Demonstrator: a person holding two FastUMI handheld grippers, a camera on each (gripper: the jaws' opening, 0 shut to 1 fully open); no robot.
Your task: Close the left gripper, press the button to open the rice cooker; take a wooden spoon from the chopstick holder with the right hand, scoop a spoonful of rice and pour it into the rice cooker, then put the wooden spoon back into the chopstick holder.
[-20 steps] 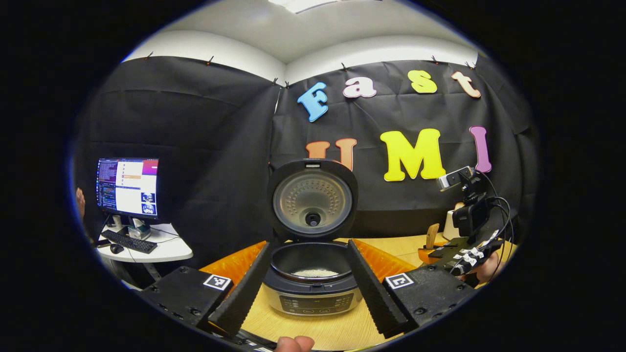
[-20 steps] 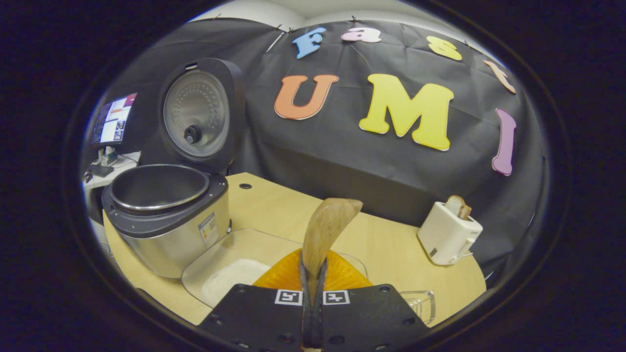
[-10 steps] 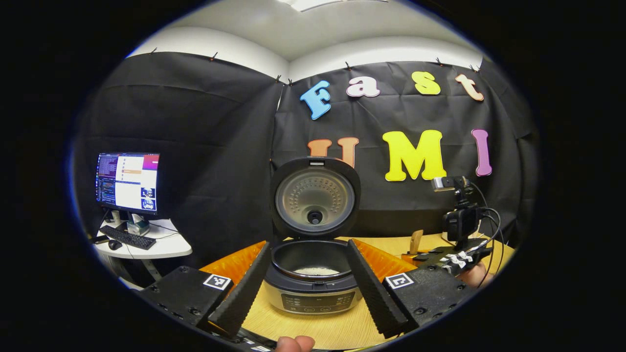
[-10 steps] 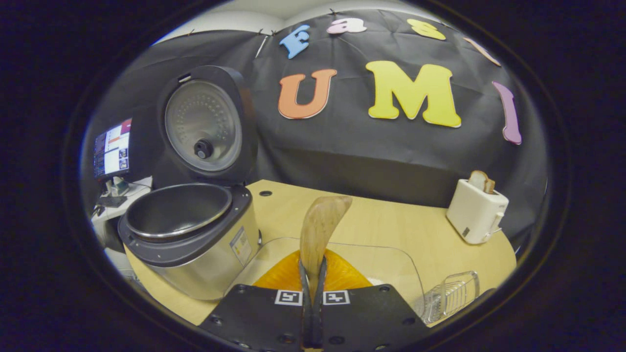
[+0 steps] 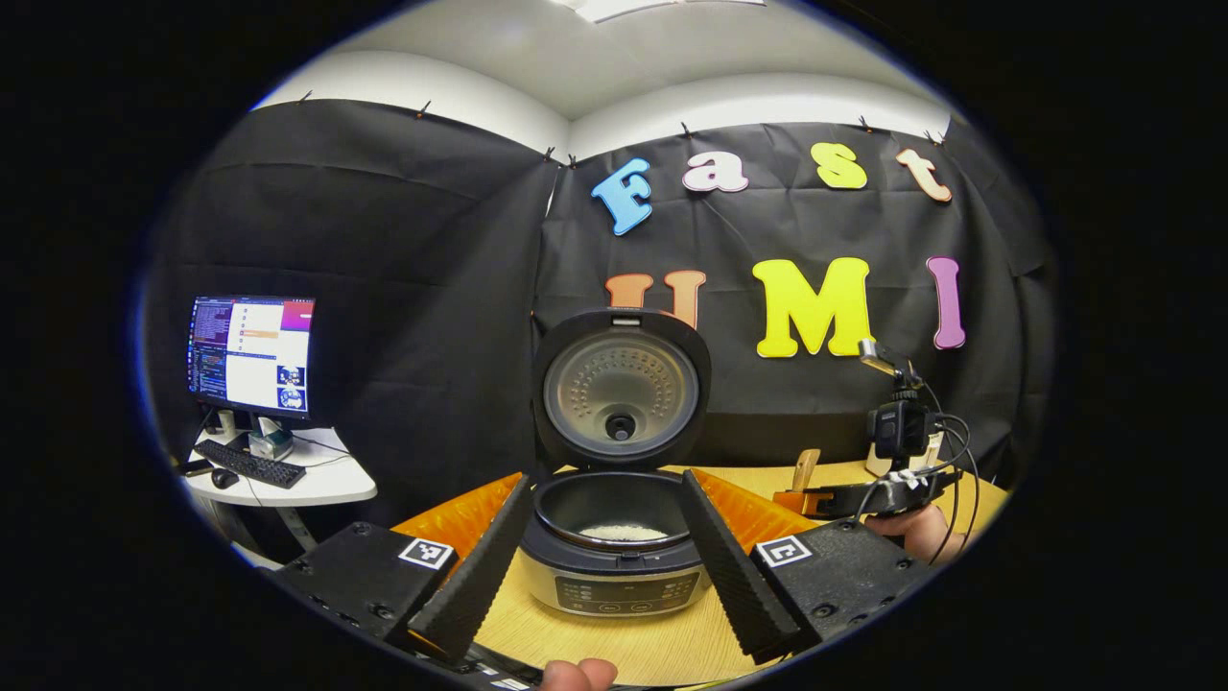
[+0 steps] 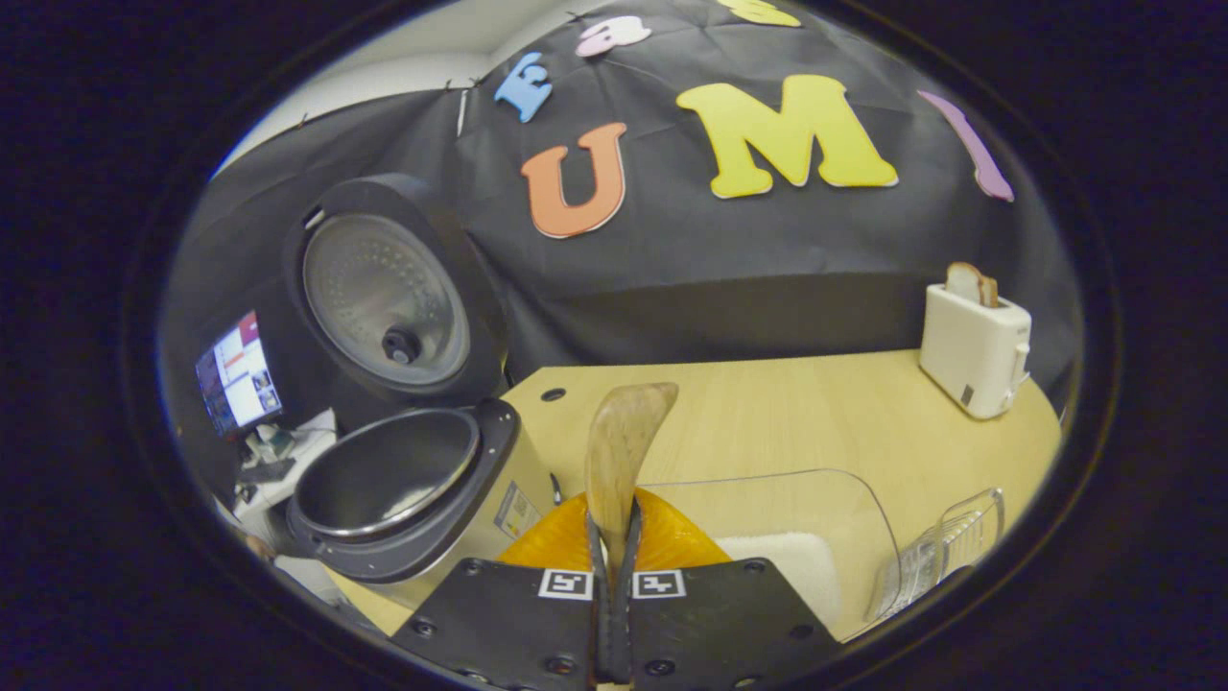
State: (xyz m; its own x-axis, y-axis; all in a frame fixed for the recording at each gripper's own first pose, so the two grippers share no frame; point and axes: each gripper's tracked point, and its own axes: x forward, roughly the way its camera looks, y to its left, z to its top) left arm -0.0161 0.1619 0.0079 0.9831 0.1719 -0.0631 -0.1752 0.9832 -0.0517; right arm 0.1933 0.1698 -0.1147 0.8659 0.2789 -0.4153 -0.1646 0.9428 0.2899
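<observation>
**Spoon return — risks from here**

Right gripper [image 6: 614, 537]: fingers pinched nearly together on the handle of the wooden spoon [image 6: 619, 451], bowl of the spoon pointing up and away, looks empty. Left gripper [image 5: 600, 557]: fingers spread wide, holding nothing, hovering in front of the rice cooker [image 5: 614, 557].

Where things sit: the rice cooker is near the front-left part of the table [image 6: 815, 413], lid [image 5: 621, 389] standing fully open, a small patch of rice [image 5: 622, 532] on the pot floor. Just right of the cooker, near the front edge, a clear tray [image 6: 767, 499] with the rice supply. A ribbed clear container [image 6: 945, 552] sits by the tray's right side — probably the chopstick holder, can't confirm. Toaster [image 6: 974, 350] at the far right edge.

Judgement: scoop and pour look done, so what's left is dropping the spoon back.

What could go wrong:
- Holder is at the very edge of the right gripper view and see-through — easy to misjudge its rim, hit the wall and tip or shove it toward the table edge.
- Spoon is held by a thin pinch low on the handle; a knock on the tray wall or holder rim could twist it in the grip.
- Releasing before the tip is inside the holder — spoon falls onto the table or into the tray.
- Leftover grains on the spoon may scatter on the swing across.
- Left gripper is close to the cooker; a drift forward could bump it.
</observation>
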